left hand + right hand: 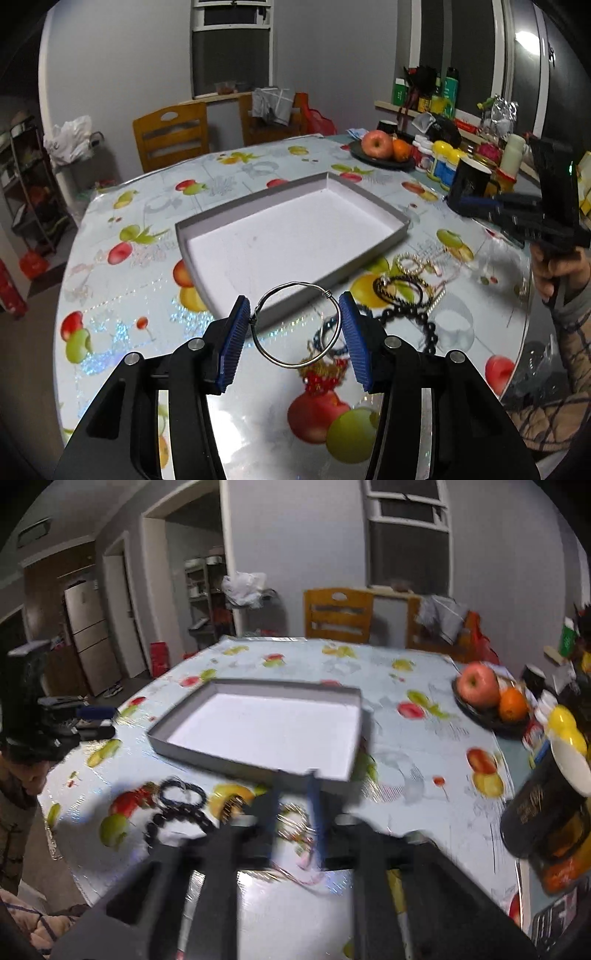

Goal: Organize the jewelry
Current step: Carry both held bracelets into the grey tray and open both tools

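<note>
The right wrist view is smeared with blur, so the right gripper is hard to read: its blue pads stand apart with a gap between them, and nothing can be made out in that gap. Its jaws look released. Under it a pinkish thread and a gold chain lie on the table, mostly hidden by the black fingers. In the left wrist view that gripper sits at the right edge, cut off, a hand wrapped round its handle.

Over to the left gripper, sharp and clear. Its ribbed blue pads are clamped on a silver wire bangle, one pad on each side of the hoop, lifted above the tablecloth. The hoop stands tilted, its open face turned toward the camera, its top edge leaning away over the near corner of the grey box lid. Being round, it has no long axis to call; a small wire twist sits at its upper right.

The lid lies flat mid-table, white inside, long side running from near left to far right in this view. Just right of it the jewellery heap is a tangle: black beads, gold chain, a blue bracelet partly behind the bangle, red beads below. Individual pieces are hard to separate.
</note>
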